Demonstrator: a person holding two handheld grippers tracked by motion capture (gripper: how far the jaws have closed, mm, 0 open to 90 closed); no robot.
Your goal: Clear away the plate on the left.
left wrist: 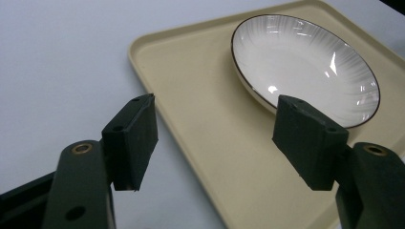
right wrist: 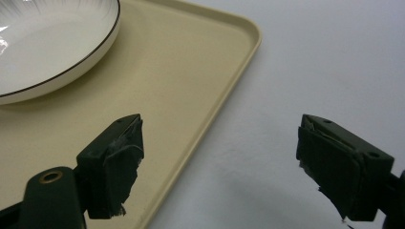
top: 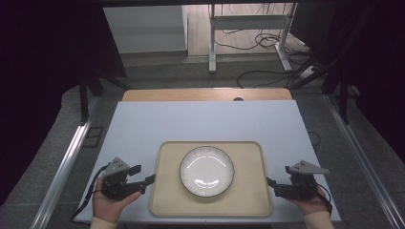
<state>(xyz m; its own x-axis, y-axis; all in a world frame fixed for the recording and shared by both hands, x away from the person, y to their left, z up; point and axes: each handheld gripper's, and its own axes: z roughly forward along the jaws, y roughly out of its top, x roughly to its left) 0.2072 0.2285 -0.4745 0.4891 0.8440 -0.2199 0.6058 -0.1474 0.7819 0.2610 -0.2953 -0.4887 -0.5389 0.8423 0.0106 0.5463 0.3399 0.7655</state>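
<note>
Shallow white ceramic plate with thin dark rim (top: 207, 171) sits centred on beige rounded-corner plastic tray (top: 165, 200), tray on pale grey table top (top: 205, 121).

Left gripper (top: 151, 180) at tray's left edge, right gripper (top: 270, 183) at right edge: likely set for two-sided tray lift.

Both jaws spread wide, straddling rim, holding nothing, no contact evident.

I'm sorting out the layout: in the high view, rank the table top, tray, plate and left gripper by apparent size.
1. Table top
2. Tray
3. Plate
4. Left gripper, clearly smaller than the plate, though it is held above the table, so nearness to the camera enlarges it slightly.
</note>
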